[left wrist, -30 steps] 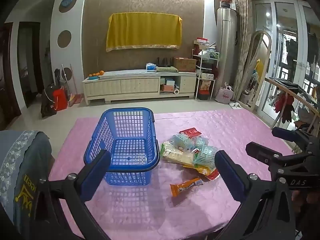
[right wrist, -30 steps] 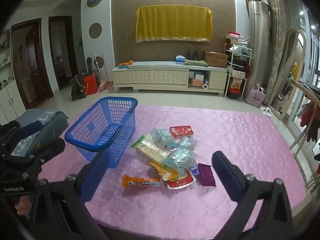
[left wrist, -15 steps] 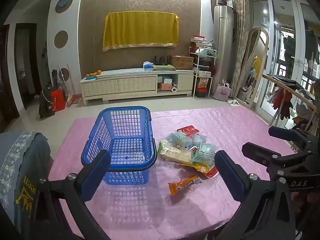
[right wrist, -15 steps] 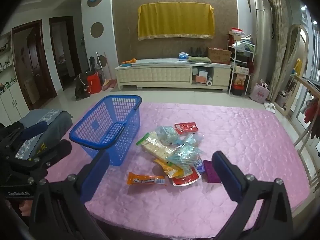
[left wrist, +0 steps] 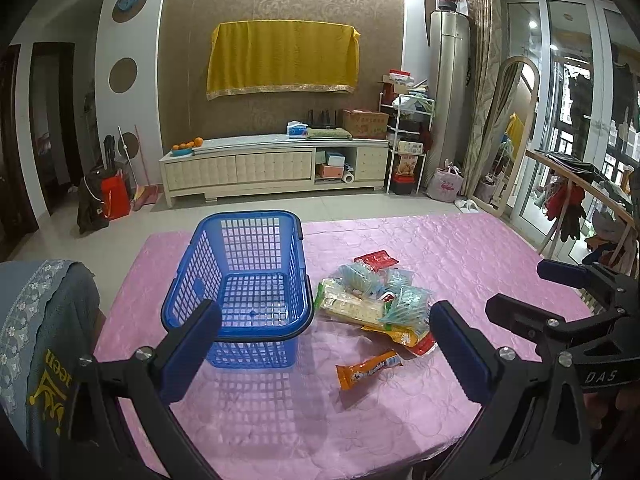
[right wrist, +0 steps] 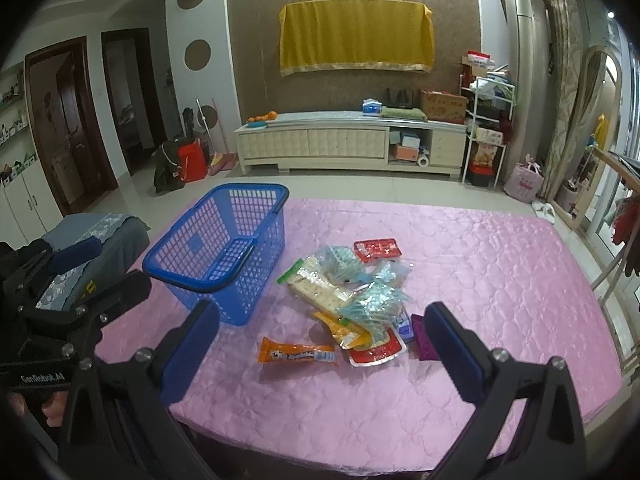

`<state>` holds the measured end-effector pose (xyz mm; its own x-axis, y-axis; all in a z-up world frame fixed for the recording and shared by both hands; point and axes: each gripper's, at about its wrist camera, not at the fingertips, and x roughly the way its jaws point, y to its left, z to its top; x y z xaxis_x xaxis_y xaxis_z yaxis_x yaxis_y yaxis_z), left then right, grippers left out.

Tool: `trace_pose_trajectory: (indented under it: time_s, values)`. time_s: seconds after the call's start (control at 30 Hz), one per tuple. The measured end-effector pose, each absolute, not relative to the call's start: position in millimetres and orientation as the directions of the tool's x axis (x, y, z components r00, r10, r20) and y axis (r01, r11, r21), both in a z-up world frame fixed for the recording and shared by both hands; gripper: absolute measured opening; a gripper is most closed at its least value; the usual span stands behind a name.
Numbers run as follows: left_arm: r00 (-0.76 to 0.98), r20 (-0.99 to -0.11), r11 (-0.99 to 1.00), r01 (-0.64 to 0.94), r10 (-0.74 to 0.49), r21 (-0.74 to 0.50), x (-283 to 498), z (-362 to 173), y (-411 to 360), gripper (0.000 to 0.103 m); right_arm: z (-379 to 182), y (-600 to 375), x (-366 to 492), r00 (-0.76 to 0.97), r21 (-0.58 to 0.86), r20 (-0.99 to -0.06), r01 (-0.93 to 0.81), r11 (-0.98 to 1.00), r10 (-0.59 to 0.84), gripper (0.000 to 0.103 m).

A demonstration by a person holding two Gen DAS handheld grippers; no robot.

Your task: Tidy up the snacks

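An empty blue plastic basket (left wrist: 244, 280) (right wrist: 224, 252) stands on the pink table cover, left of a pile of snack packets (left wrist: 376, 300) (right wrist: 352, 292). An orange snack bar (left wrist: 368, 368) (right wrist: 296, 354) lies nearest me, apart from the pile. A red packet (right wrist: 376, 249) lies at the pile's far side and a purple one (right wrist: 424, 340) at its right. My left gripper (left wrist: 324, 352) is open and empty above the near table edge, in front of the basket. My right gripper (right wrist: 320, 348) is open and empty, hovering near the orange bar.
The pink table cover (right wrist: 480, 280) spreads to the right of the pile. A grey-blue covered chair (left wrist: 36, 320) stands at the table's left edge. A TV cabinet (left wrist: 272, 168) and shelves (left wrist: 408, 144) stand across the room.
Both grippers have moved a little forward and down toward the table. The basket and the snacks have not moved.
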<state>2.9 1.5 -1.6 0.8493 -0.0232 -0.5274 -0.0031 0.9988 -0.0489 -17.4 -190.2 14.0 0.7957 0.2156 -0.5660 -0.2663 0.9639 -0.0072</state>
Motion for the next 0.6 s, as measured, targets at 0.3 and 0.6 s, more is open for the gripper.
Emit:
trace_pose_trajectory:
  time_s: [0.3, 0.6]
  values:
    - [0.850, -0.527, 0.999, -0.004, -0.021, -0.046, 2.4, 0.1, 1.9, 0.103, 12.6, -190.2, -15.6, 0.793, -0.014, -0.570, -0.269, 0.963, 0.214, 0.103]
    - [0.847, -0.530, 0.999, -0.008, -0.020, -0.050, 3.9, 1.1, 2.7, 0.103, 12.8, -190.6, -15.3, 0.792, -0.015, -0.572, -0.272, 0.962, 0.214, 0.103]
